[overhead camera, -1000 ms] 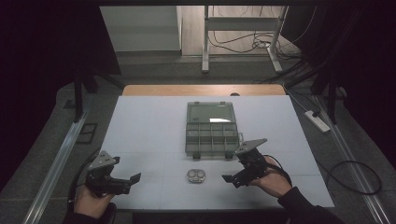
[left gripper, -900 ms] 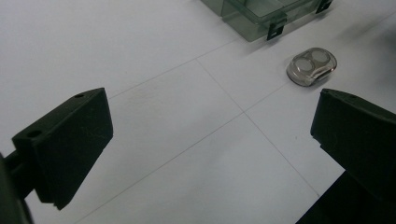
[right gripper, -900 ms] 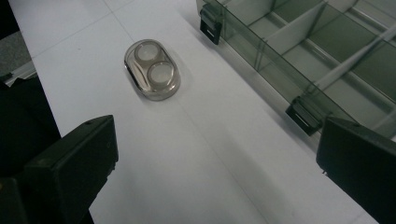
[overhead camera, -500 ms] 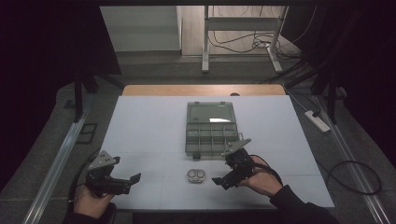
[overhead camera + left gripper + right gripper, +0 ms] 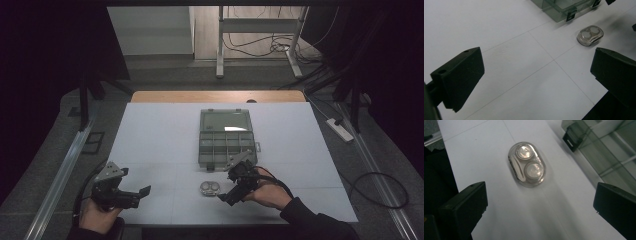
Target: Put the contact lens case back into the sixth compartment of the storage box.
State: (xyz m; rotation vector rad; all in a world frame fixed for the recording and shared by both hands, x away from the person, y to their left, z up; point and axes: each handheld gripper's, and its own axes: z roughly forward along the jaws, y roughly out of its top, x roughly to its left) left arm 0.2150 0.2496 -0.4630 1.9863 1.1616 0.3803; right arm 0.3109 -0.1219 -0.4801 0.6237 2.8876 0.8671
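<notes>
A small clear oval case (image 5: 210,188) with two round wells lies on the white table (image 5: 150,135), just in front of a grey-green compartment box (image 5: 225,140) whose lid stands open. My right gripper (image 5: 229,191) is open, right next to the case on its right, jaws aimed at it. In the right gripper view the oval case (image 5: 527,164) lies flat ahead of the wide-apart jaws. My left gripper (image 5: 141,194) is open near the front left edge, far from the case. The left gripper view has the oval case (image 5: 590,35) at upper right.
The box's front latches (image 5: 573,135) sit close beside the case. A wooden strip (image 5: 217,96) borders the table's far edge. Cables (image 5: 260,50) and a desk frame stand on the floor beyond; a power strip (image 5: 340,130) lies at the right.
My right gripper has moved left and slightly forward toward the oval case, from about a hand's width away to right beside it. The left gripper has stayed put.
</notes>
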